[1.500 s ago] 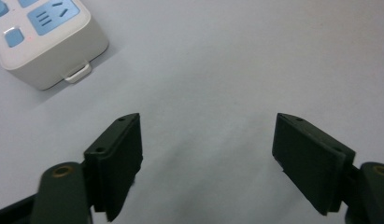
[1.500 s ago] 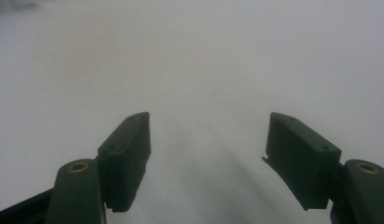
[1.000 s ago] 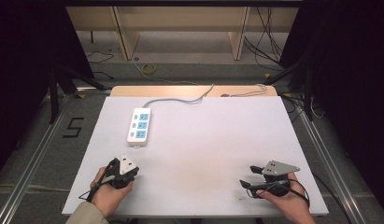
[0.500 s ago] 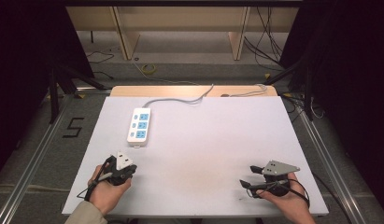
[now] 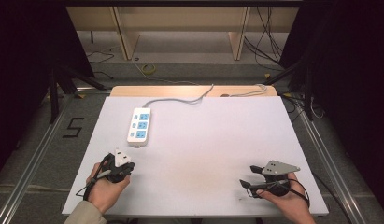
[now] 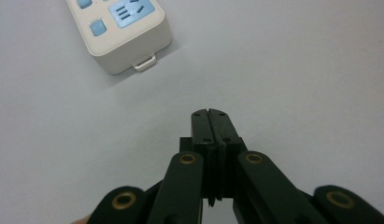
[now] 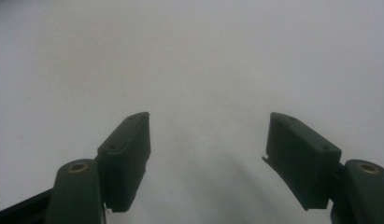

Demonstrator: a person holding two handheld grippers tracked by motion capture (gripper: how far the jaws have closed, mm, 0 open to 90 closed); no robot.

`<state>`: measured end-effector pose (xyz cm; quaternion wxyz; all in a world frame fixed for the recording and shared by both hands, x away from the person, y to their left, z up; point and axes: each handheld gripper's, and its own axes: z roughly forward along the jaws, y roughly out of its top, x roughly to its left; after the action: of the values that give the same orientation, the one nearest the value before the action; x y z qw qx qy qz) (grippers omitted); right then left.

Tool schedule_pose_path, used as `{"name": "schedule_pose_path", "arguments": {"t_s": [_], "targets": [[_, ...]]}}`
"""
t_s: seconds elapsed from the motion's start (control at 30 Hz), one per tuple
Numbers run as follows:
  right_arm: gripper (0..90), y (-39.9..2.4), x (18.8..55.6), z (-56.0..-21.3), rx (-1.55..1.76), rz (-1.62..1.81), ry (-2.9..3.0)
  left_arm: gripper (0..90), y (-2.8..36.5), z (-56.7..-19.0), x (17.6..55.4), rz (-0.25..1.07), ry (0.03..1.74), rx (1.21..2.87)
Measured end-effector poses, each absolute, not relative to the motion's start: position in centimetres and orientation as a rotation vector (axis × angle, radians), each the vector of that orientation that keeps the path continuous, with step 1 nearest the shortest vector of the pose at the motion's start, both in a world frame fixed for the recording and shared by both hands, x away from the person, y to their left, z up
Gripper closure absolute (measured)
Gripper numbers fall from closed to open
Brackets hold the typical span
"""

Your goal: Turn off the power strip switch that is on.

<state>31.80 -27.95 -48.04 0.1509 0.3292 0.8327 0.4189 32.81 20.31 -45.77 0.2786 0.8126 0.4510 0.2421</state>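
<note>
A white power strip (image 5: 139, 124) with blue sockets lies on the left half of the white table (image 5: 203, 140), its grey cable (image 5: 180, 99) running to the back edge. My left gripper (image 5: 119, 164) sits near the front left, a short way in front of the strip. In the left gripper view its jaws are pressed together with nothing between them (image 6: 210, 114), and the strip's near end (image 6: 119, 28) lies ahead to the upper left. My right gripper (image 5: 247, 176) rests at the front right, jaws wide apart over bare table (image 7: 208, 123).
A wooden board (image 5: 133, 90) edges the table's back. Metal rails (image 5: 35, 158) run along both sides on the floor, where a "5" mark (image 5: 74, 127) and loose cables (image 5: 147, 69) lie. Dark curtains stand left and right.
My left hand has edged slightly forward toward the power strip. The right hand has stayed put.
</note>
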Motion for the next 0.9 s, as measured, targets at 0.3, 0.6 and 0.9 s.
{"name": "schedule_pose_path", "arguments": {"t_s": [0.3, 0.6, 0.9], "targets": [[31.5, -28.0, 31.8, -48.0, 0.948, 1.203, 2.39, 89.8, 20.3, -45.4, 33.3, 0.665, 1.229, 2.174], [31.5, -28.0, 31.8, -48.0, 0.947, 1.203, 2.391, 89.8, 20.6, -45.3, 33.7, 0.671, 1.247, 2.17], [31.5, -28.0, 31.8, -48.0, 0.949, 1.206, 2.389, 89.8, 21.2, -45.2, 34.1, 0.683, 1.271, 2.161]]}}
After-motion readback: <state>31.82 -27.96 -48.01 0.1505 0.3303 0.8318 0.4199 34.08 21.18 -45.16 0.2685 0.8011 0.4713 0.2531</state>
